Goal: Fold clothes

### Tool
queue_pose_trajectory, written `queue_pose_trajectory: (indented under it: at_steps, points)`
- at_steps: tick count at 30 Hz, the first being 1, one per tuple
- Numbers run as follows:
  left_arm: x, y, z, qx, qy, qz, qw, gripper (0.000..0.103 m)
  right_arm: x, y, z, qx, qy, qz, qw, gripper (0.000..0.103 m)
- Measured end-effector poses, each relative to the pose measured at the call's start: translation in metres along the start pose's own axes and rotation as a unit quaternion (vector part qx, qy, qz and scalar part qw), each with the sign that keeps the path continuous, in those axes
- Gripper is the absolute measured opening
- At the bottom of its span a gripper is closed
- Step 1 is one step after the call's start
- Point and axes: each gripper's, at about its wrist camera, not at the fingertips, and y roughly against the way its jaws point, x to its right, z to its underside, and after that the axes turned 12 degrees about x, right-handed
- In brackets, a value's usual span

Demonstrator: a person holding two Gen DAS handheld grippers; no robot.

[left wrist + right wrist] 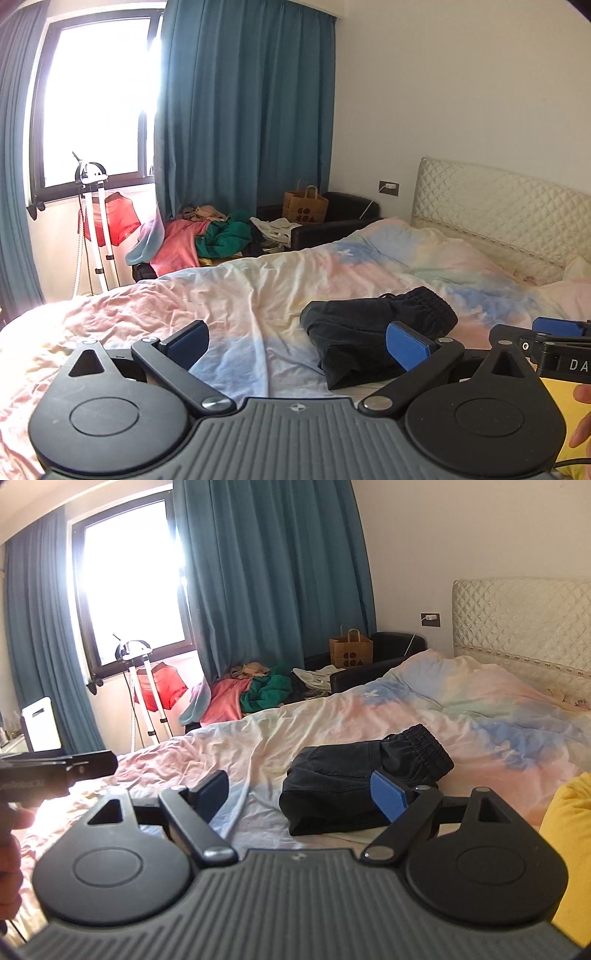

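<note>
A folded pair of black shorts [369,332] with an elastic waistband lies on the pastel bed sheet [258,288]. It also shows in the right wrist view [347,779]. My left gripper [299,343] is open and empty, held above the sheet just left of and in front of the shorts. My right gripper [299,794] is open and empty, also in front of the shorts. The right gripper's side shows at the right edge of the left wrist view [554,343]. The left gripper's side shows at the left edge of the right wrist view [55,768].
A quilted headboard [498,206] stands at the right. Beyond the bed a black sofa [332,221] holds a pile of clothes [218,236] and a paper bag [304,206]. A garment steamer stand [96,221] is by the window. A yellow thing [569,849] lies at right.
</note>
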Motion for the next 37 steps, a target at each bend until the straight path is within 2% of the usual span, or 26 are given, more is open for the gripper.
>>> queue_pose_trajectory:
  at_steps: [6,13,19,31,37]
  points:
    - [0.01,0.026,0.029,0.0,-0.038,-0.018,0.9991,0.103,-0.007,0.007,0.023,0.01,-0.002,0.011,1.0,0.086]
    - [0.023,0.021,0.033,0.004,-0.03,-0.004,0.9995,0.103,-0.005,0.005,0.032,0.013,0.012,0.025,1.0,0.086]
    - [0.033,0.014,0.04,0.004,-0.03,0.008,0.9995,0.103,0.005,0.003,0.04,0.01,-0.004,0.027,1.0,0.086]
    - [0.031,0.004,0.048,-0.016,-0.021,0.006,0.9996,0.103,0.008,0.001,0.044,0.003,0.0,0.037,0.999,0.086]
    - [0.028,0.009,0.048,-0.012,-0.017,0.005,0.9998,0.103,0.005,0.007,0.045,0.005,0.002,0.037,0.999,0.086]
